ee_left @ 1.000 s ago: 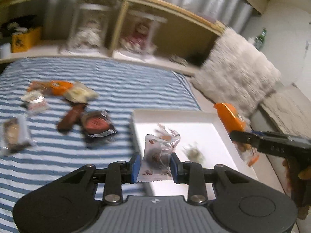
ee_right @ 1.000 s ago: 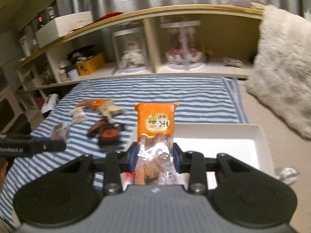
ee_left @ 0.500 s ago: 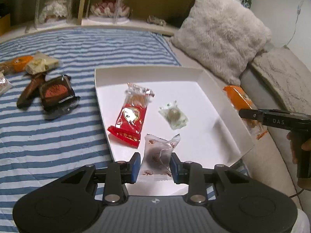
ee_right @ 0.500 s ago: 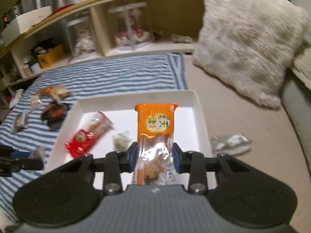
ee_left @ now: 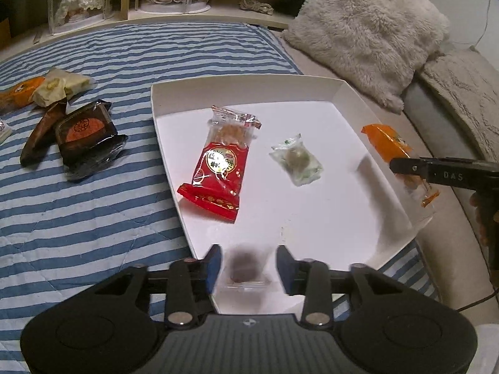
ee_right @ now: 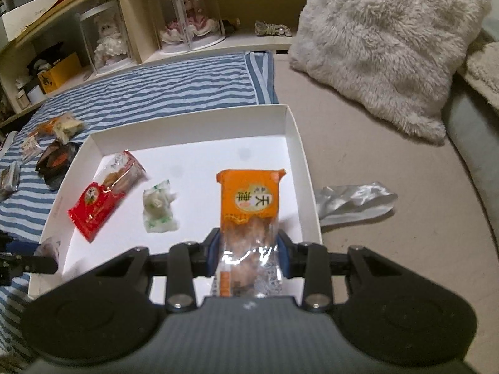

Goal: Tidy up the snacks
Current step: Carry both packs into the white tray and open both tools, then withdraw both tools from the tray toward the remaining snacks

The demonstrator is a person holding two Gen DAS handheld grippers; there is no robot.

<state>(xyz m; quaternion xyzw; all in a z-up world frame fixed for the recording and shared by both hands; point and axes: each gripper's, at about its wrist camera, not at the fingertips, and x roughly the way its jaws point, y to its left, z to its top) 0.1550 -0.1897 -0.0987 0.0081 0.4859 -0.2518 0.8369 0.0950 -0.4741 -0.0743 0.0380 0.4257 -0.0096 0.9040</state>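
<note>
Two grippers over the white tray (ee_left: 349,90) | your left gripper (ee_left: 249,269) is opening, a blurred clear-wrapped snack (ee_left: 246,268) loose between its pads above the tray's near edge | your right gripper (ee_right: 248,255) clamps the orange packet (ee_right: 249,199) | farther in: red packet (ee_left: 220,168), green-white candy (ee_left: 296,163).

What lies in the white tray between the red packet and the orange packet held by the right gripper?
A small green-and-clear wrapped sweet lies between the red packet and the orange packet; the right wrist view shows it.
</note>
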